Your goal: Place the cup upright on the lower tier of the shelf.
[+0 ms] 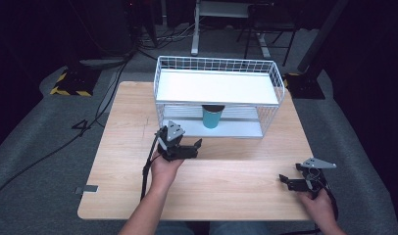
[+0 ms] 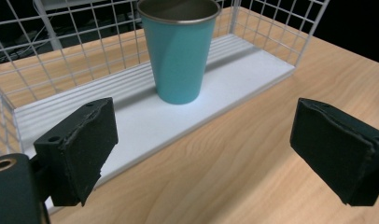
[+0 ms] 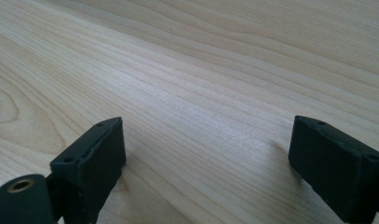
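Resting near the table's (image 1: 138, 196) front edge, the right gripper (image 1: 289, 181) gaped empty. Farther in, the left gripper (image 1: 197, 146), jaws spread wide, pointed at the upright teal cup (image 2: 180, 51) on the wire rack's (image 1: 275, 73) lower shelf, nearer it.

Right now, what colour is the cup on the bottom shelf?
The cup is teal blue with a dark metallic inside, seen best in the left gripper view.

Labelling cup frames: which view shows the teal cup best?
Left gripper view: the teal cup stands large and upright on the rack's lower shelf, ahead of the open left gripper. In the high view it is small, its rim tucked under the upper shelf.
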Tool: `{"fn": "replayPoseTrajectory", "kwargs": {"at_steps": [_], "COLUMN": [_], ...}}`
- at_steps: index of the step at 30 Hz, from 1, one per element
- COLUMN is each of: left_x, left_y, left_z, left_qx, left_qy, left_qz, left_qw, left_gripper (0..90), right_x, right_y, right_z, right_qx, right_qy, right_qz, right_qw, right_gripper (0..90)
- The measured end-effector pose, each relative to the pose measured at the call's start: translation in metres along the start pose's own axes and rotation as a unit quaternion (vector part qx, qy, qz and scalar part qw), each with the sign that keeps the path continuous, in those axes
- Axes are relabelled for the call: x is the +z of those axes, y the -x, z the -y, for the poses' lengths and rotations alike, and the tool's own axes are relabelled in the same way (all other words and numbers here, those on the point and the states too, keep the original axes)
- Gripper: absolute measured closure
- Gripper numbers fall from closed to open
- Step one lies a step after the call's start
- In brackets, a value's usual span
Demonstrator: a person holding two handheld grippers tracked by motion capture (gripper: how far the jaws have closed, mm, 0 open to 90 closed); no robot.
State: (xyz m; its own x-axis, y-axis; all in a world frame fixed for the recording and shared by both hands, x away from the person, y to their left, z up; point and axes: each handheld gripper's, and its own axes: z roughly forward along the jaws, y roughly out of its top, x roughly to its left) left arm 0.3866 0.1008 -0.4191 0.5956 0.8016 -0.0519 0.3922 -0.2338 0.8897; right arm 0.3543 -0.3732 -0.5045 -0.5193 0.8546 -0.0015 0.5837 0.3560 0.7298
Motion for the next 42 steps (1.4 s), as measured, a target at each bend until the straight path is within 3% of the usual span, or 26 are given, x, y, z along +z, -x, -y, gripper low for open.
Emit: {"fn": "replayPoseTrajectory", "kwargs": {"at_steps": [6, 15, 22, 33, 42], "left_x": [-0.023, -0.055, -0.076, -0.086, -0.084], "left_y": [0.0, -0.006, -0.011, -0.022, -0.03], "left_z": [0.009, 0.025, 0.047, 0.083, 0.115], "left_qx": [0.024, 0.021, 0.019, -0.005, -0.023], "left_qy": [-0.007, -0.006, -0.017, -0.03, -0.066], "left_qz": [-0.005, 0.0, -0.001, 0.004, -0.001], "left_qw": [0.9997, 0.9997, 0.9997, 0.9995, 0.9976], "left_gripper": [11.4, 11.4, 11.9, 12.8, 13.6], "right_x": [0.0, 0.0, 0.0, 0.0, 0.0], "right_y": [0.0, 0.0, 0.0, 0.0, 0.0], "right_z": [0.0, 0.0, 0.0, 0.0, 0.0], "right_qx": [0.0, 0.0, 0.0, -0.001, -0.001], "right_qy": [0.0, 0.0, 0.0, 0.0, 0.0], "right_qz": [0.0, 0.0, 0.0, 0.0, 0.0], "right_qw": [1.0, 1.0, 1.0, 1.0, 1.0], "right_gripper": [11.1, 11.1, 11.1, 11.1, 11.1]}}
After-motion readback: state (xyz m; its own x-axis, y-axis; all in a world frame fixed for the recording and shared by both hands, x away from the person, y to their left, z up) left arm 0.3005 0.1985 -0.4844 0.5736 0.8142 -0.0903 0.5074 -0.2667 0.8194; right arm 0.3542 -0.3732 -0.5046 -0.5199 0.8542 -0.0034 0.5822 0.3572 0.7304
